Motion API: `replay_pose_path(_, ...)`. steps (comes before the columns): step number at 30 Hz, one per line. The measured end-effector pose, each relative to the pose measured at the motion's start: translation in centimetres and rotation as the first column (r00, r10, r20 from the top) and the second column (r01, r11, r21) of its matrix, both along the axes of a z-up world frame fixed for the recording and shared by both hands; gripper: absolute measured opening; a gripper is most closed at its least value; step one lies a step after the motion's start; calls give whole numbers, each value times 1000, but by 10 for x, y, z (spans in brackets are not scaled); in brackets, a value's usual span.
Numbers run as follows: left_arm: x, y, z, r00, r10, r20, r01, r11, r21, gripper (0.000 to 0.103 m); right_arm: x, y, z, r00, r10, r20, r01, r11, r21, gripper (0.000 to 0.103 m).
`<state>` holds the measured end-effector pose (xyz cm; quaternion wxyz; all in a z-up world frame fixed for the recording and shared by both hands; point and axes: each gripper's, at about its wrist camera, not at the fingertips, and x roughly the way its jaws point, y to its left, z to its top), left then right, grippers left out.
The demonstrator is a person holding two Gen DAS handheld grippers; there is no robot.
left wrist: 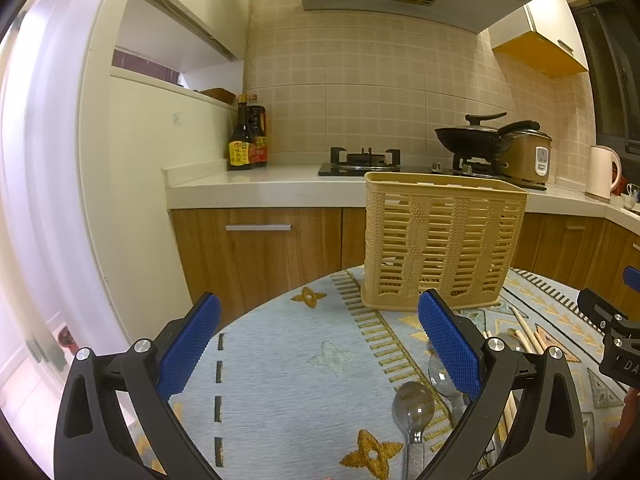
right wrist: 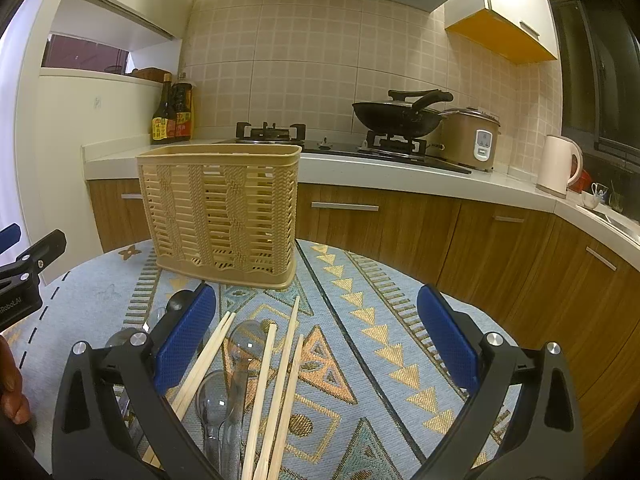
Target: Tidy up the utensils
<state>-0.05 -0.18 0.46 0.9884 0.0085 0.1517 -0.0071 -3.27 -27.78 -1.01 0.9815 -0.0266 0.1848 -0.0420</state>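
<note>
A tan slatted utensil basket (left wrist: 440,240) stands upright and looks empty at the far side of a patterned cloth; it also shows in the right wrist view (right wrist: 224,216). Several wooden chopsticks (right wrist: 276,384) and clear plastic spoons (right wrist: 244,344) lie loose on the cloth in front of it. A metal spoon (left wrist: 412,408) lies by my left gripper's right finger. My left gripper (left wrist: 320,344) is open and empty, left of the utensils. My right gripper (right wrist: 316,340) is open and empty, hovering over the chopsticks and the cloth to their right.
The round table with the blue and gold cloth (right wrist: 380,360) ends near wooden cabinets (right wrist: 440,232). Behind is a counter with a gas stove (right wrist: 272,132), a wok (right wrist: 396,116), a rice cooker (right wrist: 472,140), sauce bottles (left wrist: 246,136) and a kettle (right wrist: 558,166).
</note>
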Motion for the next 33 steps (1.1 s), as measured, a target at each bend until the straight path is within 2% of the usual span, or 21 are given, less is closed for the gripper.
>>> replay_pose_path(13,2,4,-3,1000,5,-9,-5,1000,-19,96,3,1,-3,1000,8,-15,-8,1000,-5,96)
replay_pose_path(20,6,6,-6,999,-29,-33,28,999,-38,96,6,0,-5,999,7,-38,-7,1000,2,96)
replay_pose_path(25,14,20,-10,993,-56,-100,43,991,-127,94,11,-7,-7,997,-2,-76,4,999,35,96)
replay_pose_path(26,18,24,-12,989,-73,-130,54,988,-148,92,13,-7,-7,996,-3,-88,7,999,37,96)
replay_pose_path(28,25,27,-17,973,-109,-202,74,982,-175,79,17,-9,-9,992,0,-122,5,999,40,94)
replay_pose_path(29,29,28,-20,961,-133,-244,88,978,-188,76,18,-9,-9,991,4,-137,2,999,44,92)
replay_pose_path(31,37,28,-27,921,-195,-338,126,969,-214,66,21,-11,-11,985,-2,-170,9,999,42,88)
replay_pose_path(33,43,27,-33,866,-266,-424,172,954,-247,60,24,-14,-12,976,-2,-219,14,999,52,82)
